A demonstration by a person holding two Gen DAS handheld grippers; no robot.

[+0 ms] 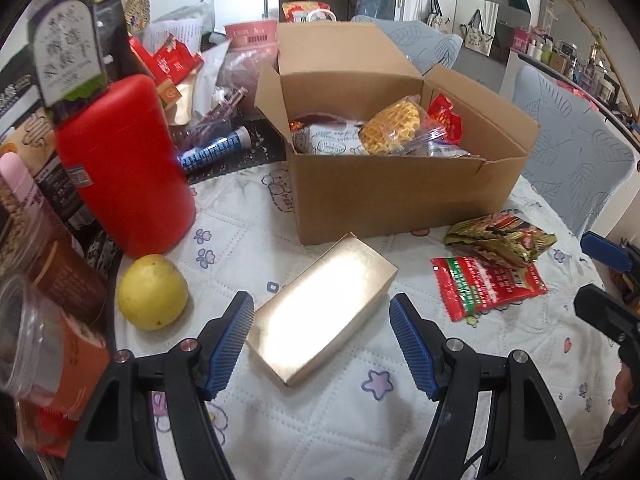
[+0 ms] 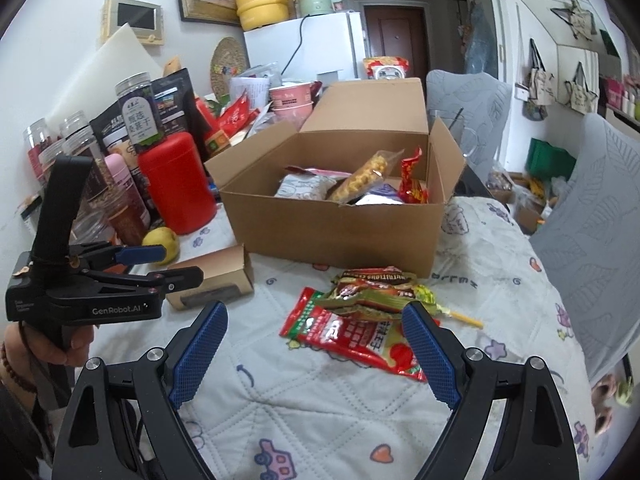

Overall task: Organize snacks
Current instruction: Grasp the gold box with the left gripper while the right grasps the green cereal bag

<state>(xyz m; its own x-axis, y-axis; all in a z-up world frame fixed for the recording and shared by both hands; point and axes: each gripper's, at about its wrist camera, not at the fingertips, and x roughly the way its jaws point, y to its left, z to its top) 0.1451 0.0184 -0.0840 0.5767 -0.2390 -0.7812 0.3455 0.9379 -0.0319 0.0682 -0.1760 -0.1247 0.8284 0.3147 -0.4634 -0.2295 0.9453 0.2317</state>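
Note:
An open cardboard box (image 1: 400, 196) (image 2: 336, 224) holding several snack packs stands on the quilted table. A gold box (image 1: 324, 304) (image 2: 216, 280) lies in front of it. My left gripper (image 1: 322, 336) is open, its jaws on either side of the gold box's near end, not touching it. A red snack packet (image 1: 488, 286) (image 2: 352, 336) and a crumpled gold-red wrapper (image 1: 500, 236) (image 2: 372, 288) lie to the right. My right gripper (image 2: 316, 356) is open and empty just before the red packet. The left gripper also shows in the right wrist view (image 2: 176, 268).
A red canister (image 1: 124, 160) (image 2: 176, 180), a yellow fruit (image 1: 152, 292) (image 2: 162, 242) and several jars and bags crowd the table's left side. Grey-covered chairs (image 1: 576, 152) (image 2: 588, 232) stand at the right. The right gripper's fingertips (image 1: 608, 254) show at the left wrist view's edge.

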